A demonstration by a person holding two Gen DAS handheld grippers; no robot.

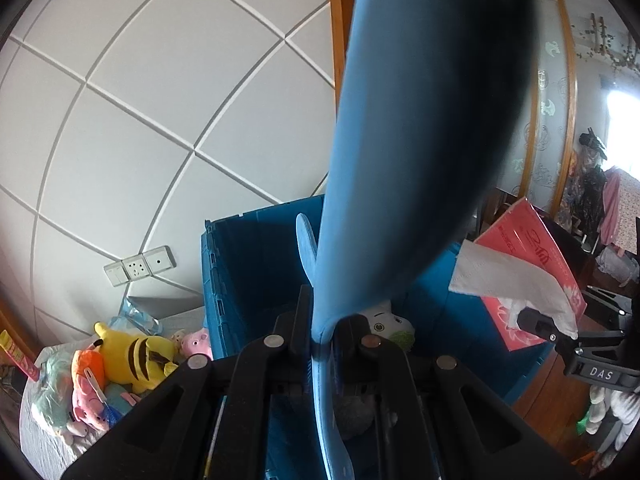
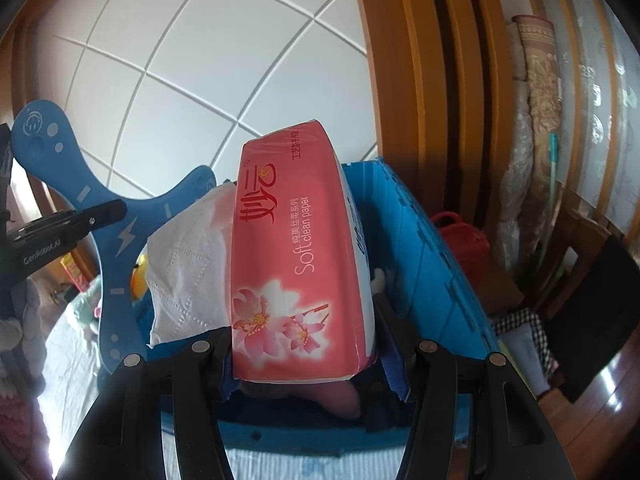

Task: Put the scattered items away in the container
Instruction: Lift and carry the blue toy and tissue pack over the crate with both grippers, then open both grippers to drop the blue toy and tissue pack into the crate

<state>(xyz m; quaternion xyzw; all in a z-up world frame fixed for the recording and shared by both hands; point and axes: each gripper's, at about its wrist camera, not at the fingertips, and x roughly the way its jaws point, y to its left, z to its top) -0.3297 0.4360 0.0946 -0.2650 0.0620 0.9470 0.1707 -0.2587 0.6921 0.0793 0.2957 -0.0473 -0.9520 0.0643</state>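
Observation:
My left gripper [image 1: 324,332] is shut on a flat blue boomerang [image 1: 400,120] and holds it upright over the open blue crate [image 1: 248,264]. The boomerang also shows in the right wrist view [image 2: 120,236]. My right gripper [image 2: 302,344] is shut on a pink tissue pack [image 2: 296,264] with a white tissue [image 2: 188,272] hanging out, above the blue crate [image 2: 416,248]. The pack also shows in the left wrist view [image 1: 524,248]. A white plush [image 1: 390,322] and a grey plush [image 1: 356,412] lie inside the crate.
A pile of plush toys, among them a yellow one [image 1: 136,352] and a pink pig [image 1: 196,342], lies on a grey cloth left of the crate. A wall socket [image 1: 140,266] is behind. A red bag [image 2: 464,244] and a wooden door frame [image 2: 408,80] stand right of the crate.

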